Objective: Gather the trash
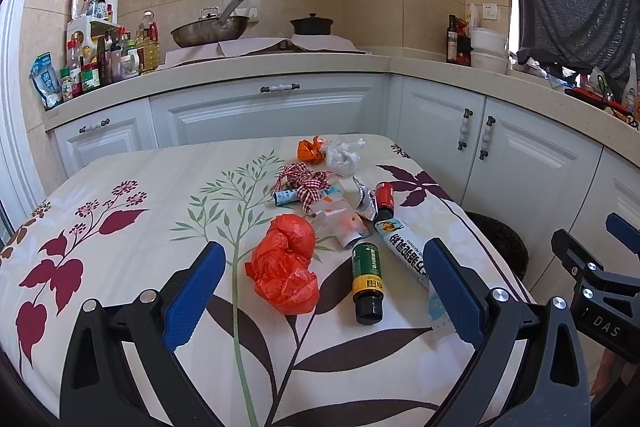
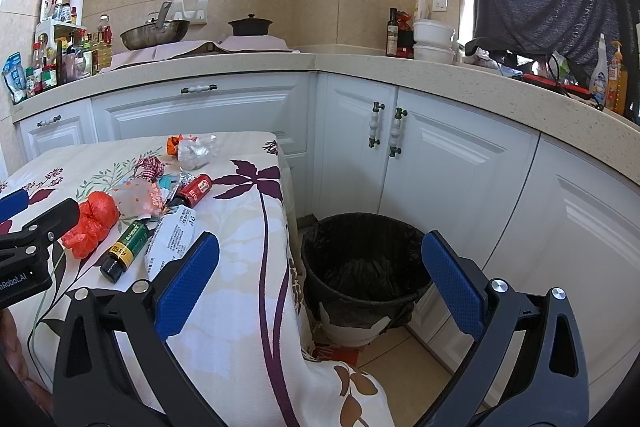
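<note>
Trash lies in a heap on the floral tablecloth [image 1: 120, 227]: a crumpled red plastic bag [image 1: 286, 267], a green bottle with a black cap [image 1: 367, 277], a long white wrapper [image 1: 402, 249], a small red bottle [image 1: 385, 198], a red-checked ribbon [image 1: 308, 185], a dotted translucent bag [image 1: 340, 221], a clear bag [image 1: 342, 157] and an orange wrapper [image 1: 311, 150]. My left gripper [image 1: 324, 251] hangs open just short of the red bag and green bottle, holding nothing. My right gripper [image 2: 320, 241] is open and empty, off the table's right edge, above the black-lined bin [image 2: 360, 219].
White cabinets [image 2: 440, 163] and a stone counter [image 2: 400, 71] wrap around behind and to the right. On the counter stand condiment bottles [image 1: 100, 63], a wok [image 1: 210, 33] and a black pot [image 1: 311, 23]. The bin sits on the floor between table and cabinets.
</note>
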Action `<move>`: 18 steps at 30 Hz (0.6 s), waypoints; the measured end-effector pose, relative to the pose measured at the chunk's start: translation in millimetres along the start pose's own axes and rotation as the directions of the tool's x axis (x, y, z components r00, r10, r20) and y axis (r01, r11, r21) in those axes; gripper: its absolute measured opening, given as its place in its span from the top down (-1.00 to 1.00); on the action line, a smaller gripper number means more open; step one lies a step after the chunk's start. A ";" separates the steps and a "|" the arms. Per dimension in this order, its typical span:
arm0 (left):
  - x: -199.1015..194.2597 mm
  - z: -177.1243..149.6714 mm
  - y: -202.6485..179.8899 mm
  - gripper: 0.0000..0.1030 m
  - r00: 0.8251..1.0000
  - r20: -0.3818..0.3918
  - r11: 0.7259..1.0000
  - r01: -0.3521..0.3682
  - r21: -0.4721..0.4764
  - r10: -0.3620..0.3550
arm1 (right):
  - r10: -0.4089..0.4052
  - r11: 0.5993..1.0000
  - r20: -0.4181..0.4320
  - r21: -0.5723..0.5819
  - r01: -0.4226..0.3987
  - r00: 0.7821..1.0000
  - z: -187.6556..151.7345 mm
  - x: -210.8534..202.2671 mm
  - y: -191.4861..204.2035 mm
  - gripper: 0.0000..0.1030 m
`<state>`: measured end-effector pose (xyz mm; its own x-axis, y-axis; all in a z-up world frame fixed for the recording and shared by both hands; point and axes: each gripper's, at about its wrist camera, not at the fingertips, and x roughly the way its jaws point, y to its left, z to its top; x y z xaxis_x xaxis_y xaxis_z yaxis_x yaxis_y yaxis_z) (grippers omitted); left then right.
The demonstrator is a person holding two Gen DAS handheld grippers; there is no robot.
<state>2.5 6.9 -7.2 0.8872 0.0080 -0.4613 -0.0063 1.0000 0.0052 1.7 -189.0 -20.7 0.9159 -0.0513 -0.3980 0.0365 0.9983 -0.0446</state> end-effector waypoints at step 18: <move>0.9 0.2 2.8 -0.87 1.000 -0.010 1.000 0.003 -0.009 -0.003 | -0.001 1.000 0.000 -0.001 0.001 1.000 -0.4 -0.4 0.4 -0.92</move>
<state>3.4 9.7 -7.5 0.8824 0.0053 -0.4705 -0.0080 1.0000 -0.0038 1.2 -188.6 -20.9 0.9158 -0.0523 -0.3982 0.0372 0.9983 -0.0455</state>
